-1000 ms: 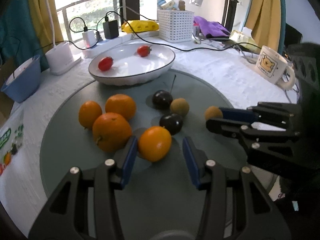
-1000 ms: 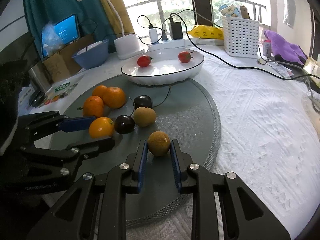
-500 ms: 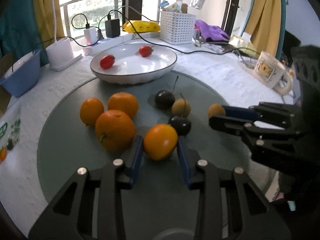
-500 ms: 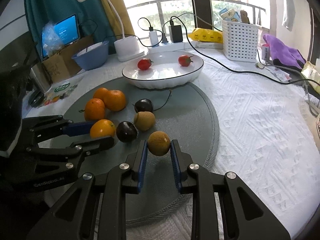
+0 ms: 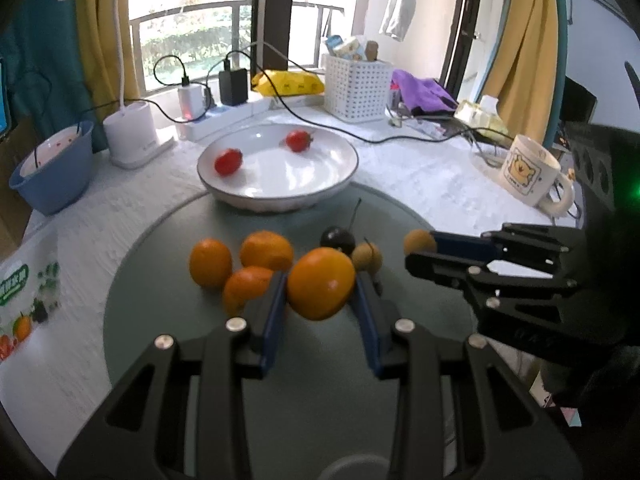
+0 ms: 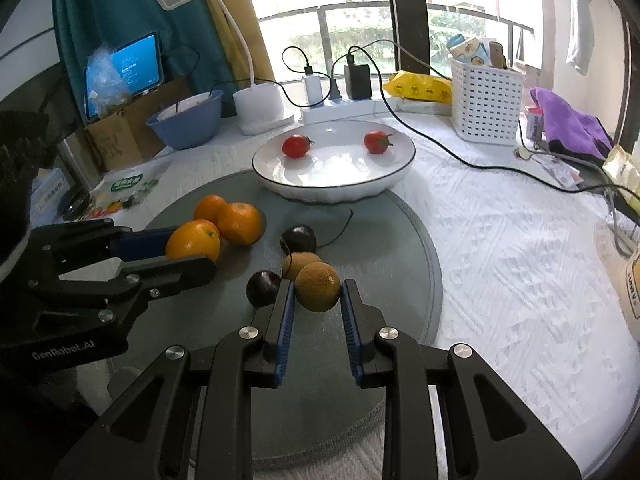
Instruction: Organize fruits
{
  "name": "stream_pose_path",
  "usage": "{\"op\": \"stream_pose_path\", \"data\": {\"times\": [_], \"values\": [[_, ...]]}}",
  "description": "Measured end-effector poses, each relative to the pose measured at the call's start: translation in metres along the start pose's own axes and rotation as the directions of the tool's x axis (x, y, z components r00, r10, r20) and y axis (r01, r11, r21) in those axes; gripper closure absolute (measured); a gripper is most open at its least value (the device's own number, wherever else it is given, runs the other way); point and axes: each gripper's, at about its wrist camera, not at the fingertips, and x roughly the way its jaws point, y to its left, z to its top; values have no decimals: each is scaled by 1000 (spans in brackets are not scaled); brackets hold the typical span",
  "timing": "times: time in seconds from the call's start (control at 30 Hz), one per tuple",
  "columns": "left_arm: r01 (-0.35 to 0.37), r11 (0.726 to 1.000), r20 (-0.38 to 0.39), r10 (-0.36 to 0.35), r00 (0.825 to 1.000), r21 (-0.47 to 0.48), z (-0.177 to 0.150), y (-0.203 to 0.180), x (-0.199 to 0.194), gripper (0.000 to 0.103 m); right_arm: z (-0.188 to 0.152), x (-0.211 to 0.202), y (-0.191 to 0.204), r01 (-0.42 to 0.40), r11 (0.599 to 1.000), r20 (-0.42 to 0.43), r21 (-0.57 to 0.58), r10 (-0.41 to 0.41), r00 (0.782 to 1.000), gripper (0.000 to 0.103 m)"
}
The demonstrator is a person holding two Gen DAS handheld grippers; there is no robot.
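Observation:
My left gripper (image 5: 320,280) is shut on an orange (image 5: 322,294) and holds it just above the round grey mat (image 5: 168,320). Three more oranges (image 5: 210,262) lie together on the mat to its left. My right gripper (image 6: 317,286) is shut on a brown round fruit (image 6: 318,288) over the mat's near side. Beside it lie two dark plums (image 6: 298,239) and another brown fruit (image 6: 294,262). Behind the mat, a white plate (image 6: 332,194) holds two red tomatoes (image 6: 296,146). Each gripper shows in the other's view with its fruit.
A bear mug (image 5: 528,170) stands at the right. Along the back stand a white basket (image 5: 356,88), a power strip with chargers (image 5: 224,120), a lamp base (image 5: 130,134) and a blue bowl (image 5: 52,172). A black cable (image 6: 460,156) crosses the white cloth.
My left gripper's jaws closed on the orange and raised it off the mat. The right gripper kept its hold on the brown fruit and hardly moved.

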Motion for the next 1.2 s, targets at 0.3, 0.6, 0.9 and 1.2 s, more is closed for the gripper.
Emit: {"op": "stream_pose_path", "data": {"times": [0.3, 0.6, 0.9, 1.2], "values": [[4, 1000, 25, -4, 1000, -3, 14, 10, -5, 68, 16, 1, 3, 4, 1000, 10, -14, -4, 1000, 78], [1, 1000, 41, 0, 999, -10, 25, 22, -6, 68, 31, 4, 5, 3, 1000, 20, -26, -2, 1000, 78], [5, 1000, 49, -5, 999, -15, 39, 31, 0, 68, 44, 11, 6, -2, 999, 24, -35, 3, 1000, 78], [10, 1000, 39, -10, 999, -17, 50, 39, 15, 68, 56, 25, 2, -6, 999, 16, -42, 7, 1000, 78]]}}
